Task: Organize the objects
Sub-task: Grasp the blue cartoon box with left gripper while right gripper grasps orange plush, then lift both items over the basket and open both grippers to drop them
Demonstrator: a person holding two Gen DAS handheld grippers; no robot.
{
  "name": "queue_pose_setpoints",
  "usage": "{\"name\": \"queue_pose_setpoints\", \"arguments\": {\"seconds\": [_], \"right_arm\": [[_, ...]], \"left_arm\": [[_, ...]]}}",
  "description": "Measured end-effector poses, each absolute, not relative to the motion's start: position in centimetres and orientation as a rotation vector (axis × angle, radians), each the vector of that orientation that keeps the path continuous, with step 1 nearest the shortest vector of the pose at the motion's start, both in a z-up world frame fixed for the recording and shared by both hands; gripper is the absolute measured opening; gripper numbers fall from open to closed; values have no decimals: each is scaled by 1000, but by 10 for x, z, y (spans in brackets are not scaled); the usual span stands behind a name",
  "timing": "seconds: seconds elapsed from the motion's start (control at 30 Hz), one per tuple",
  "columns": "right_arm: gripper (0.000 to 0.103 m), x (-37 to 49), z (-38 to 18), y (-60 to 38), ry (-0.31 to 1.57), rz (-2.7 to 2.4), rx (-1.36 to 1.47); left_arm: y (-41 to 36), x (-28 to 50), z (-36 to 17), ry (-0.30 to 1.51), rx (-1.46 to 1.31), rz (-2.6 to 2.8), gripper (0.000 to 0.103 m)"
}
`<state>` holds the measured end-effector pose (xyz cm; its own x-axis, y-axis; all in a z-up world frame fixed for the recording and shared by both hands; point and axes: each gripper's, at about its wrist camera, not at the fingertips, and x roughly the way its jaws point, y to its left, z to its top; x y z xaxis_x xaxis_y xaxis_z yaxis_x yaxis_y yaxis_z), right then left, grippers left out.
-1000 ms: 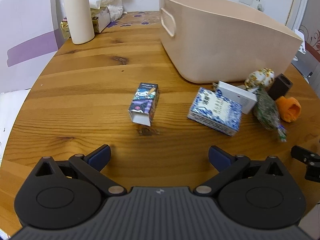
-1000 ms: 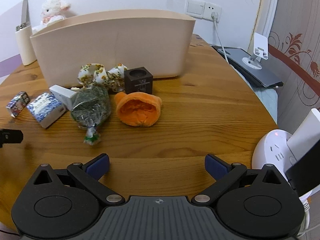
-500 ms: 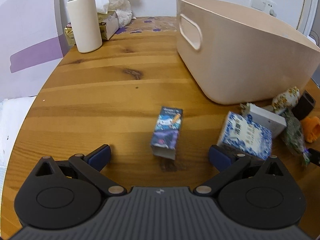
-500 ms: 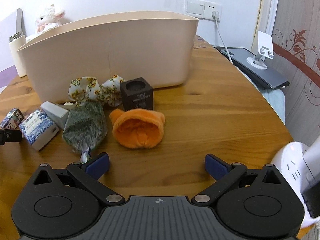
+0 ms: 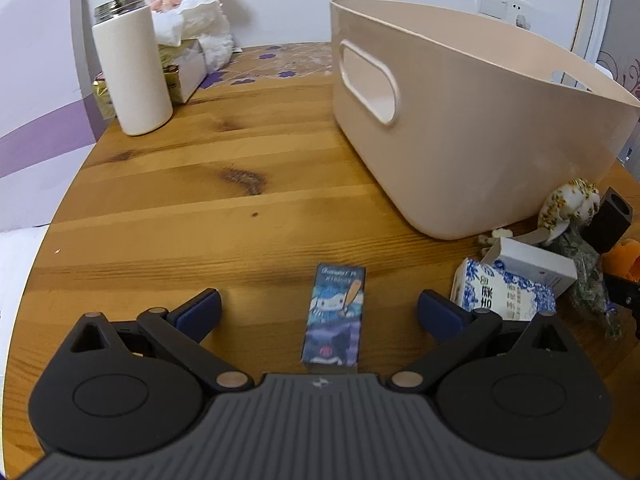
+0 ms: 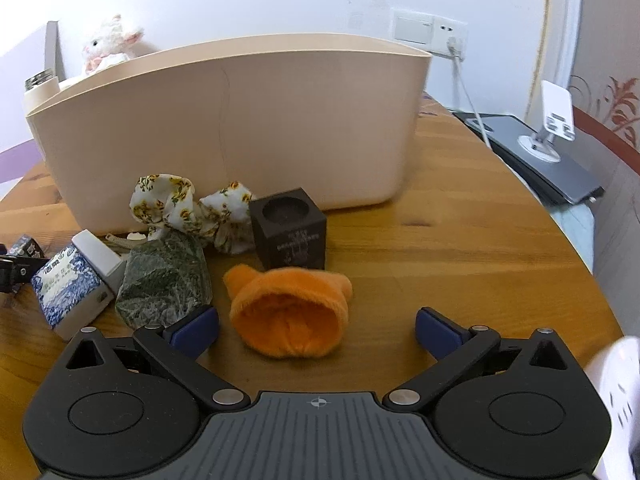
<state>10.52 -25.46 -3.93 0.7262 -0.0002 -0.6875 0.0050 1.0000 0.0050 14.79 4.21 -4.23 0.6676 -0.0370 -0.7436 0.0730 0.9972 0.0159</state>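
Down in the left wrist view, the left gripper (image 5: 319,307) gapes wide around a small cartoon box (image 5: 335,318) lying at six o'clock, untouched. Meanwhile the right gripper (image 6: 317,327), equally wide, frames an orange hat (image 6: 289,311); the bin (image 6: 240,128) stands at twelve.

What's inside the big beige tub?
You can't tell. The beige tub stands taller than both cameras, so only its outer walls and the handle hole show. Its inside is hidden.
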Motion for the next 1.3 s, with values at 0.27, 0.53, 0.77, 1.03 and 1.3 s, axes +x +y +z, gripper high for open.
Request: {"name": "queue_pose_setpoints", "arguments": {"seconds": [0.27, 0.53, 0.77, 1.03, 1.3], "right_arm": [[84, 103, -38, -247, 727, 38, -7], [19, 94, -28, -225, 726, 109, -50], [15, 77, -15, -219, 705, 131, -37], [15, 66, 40, -235, 562, 113, -46], [15, 88, 91, -249, 435, 108, -57]], "left_arm": [[32, 139, -38, 809, 56, -109, 76], [28, 133, -32, 804, -12, -134, 25], [24, 110, -7, 770, -41, -172, 25], [8, 96, 50, 621, 18, -188, 25], [-22, 123, 91, 516, 115, -190, 25]]}}
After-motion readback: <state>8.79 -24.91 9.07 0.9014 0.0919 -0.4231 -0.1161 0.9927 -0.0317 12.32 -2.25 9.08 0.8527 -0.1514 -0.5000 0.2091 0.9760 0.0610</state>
